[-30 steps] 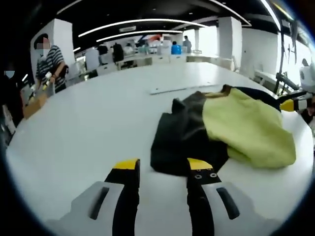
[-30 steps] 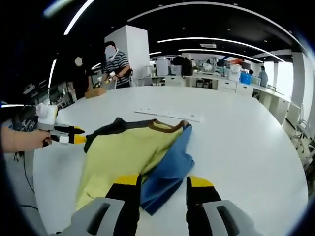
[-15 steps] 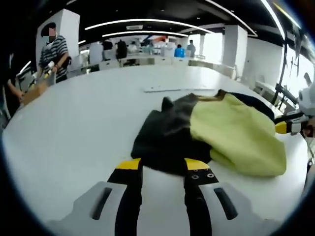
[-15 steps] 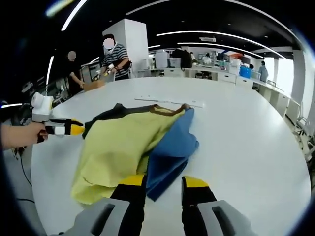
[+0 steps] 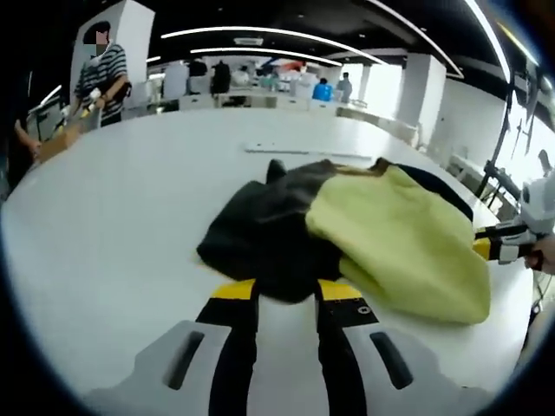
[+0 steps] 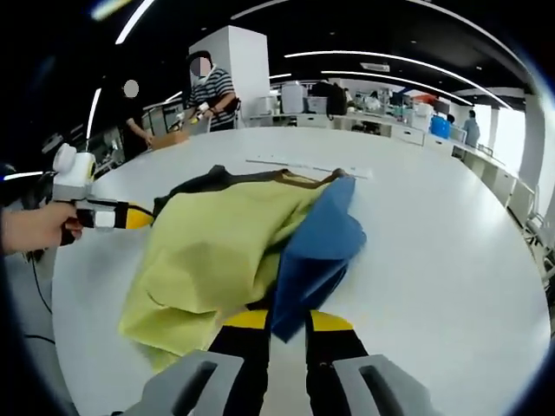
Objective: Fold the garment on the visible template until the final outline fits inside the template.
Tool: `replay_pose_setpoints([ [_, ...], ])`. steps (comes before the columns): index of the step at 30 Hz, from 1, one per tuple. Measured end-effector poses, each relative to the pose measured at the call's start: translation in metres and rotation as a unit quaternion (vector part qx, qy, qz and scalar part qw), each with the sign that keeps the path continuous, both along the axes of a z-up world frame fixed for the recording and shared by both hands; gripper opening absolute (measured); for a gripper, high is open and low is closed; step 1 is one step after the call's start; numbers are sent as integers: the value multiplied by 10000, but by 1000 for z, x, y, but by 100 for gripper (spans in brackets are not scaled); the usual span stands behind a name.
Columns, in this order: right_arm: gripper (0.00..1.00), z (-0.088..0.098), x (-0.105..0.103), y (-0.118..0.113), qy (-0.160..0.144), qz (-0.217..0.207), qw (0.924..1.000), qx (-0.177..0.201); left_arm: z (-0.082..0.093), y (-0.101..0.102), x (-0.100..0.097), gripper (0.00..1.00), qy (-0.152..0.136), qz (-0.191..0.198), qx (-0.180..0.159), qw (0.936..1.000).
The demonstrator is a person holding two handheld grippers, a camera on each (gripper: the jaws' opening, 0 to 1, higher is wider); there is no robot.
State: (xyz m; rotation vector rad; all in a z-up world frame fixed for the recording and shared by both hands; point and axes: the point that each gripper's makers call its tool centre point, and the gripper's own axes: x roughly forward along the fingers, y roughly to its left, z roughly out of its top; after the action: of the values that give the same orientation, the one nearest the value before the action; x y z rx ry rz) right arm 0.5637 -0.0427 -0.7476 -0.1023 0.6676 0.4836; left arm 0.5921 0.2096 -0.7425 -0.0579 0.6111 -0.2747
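Note:
A garment with a yellow-green body (image 5: 399, 243), a black sleeve (image 5: 260, 243) and a blue sleeve (image 6: 316, 247) lies bunched on a round white table (image 5: 113, 225). My left gripper (image 5: 286, 290) has its jaws narrowed around the near edge of the black sleeve, with a gap still between them. My right gripper (image 6: 288, 321) is shut on the tip of the blue sleeve, which rises off the table. The right gripper (image 5: 499, 244) shows beyond the yellow-green body (image 6: 217, 251). The left gripper (image 6: 130, 215) is held by a hand (image 6: 35, 227) beside the black sleeve (image 6: 195, 184).
A thin white strip (image 5: 299, 152) lies on the table just past the garment's collar, also seen as the strip (image 6: 308, 166). People (image 5: 100, 74) stand at the table's far edge by a pillar. Desks and more people fill the room behind.
Both grippers moved in onto the garment and their jaws narrowed. The right one closed on the blue sleeve tip and the sleeve lifted. The left one reached the black sleeve's edge.

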Motion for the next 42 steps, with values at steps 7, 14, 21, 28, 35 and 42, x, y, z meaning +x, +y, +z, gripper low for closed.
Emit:
replay_pose_setpoints([
  [7, 1, -4, -1, 0, 39, -50, 10000, -1, -6, 3, 3, 15, 11, -69, 357, 9993],
  [14, 0, -4, 1, -1, -2, -88, 10000, -15, -6, 0, 4, 1, 1, -95, 383, 9992],
  [21, 0, 6, 4, -15, -134, -255, 9996, -55, 1, 4, 6, 0, -61, 6, 234, 9997],
  [28, 0, 26, 12, -41, -311, -548, 9980, 49, 23, 19, 5, 0, -235, 234, 212, 9992],
  [35, 0, 46, 20, -69, -445, -738, 9963, -3, 38, 33, 2, 0, -375, 269, 307, 9985],
  [42, 0, 62, 25, -93, -467, -945, 9944, -63, 49, 57, 2, 0, -481, 415, 422, 9971],
])
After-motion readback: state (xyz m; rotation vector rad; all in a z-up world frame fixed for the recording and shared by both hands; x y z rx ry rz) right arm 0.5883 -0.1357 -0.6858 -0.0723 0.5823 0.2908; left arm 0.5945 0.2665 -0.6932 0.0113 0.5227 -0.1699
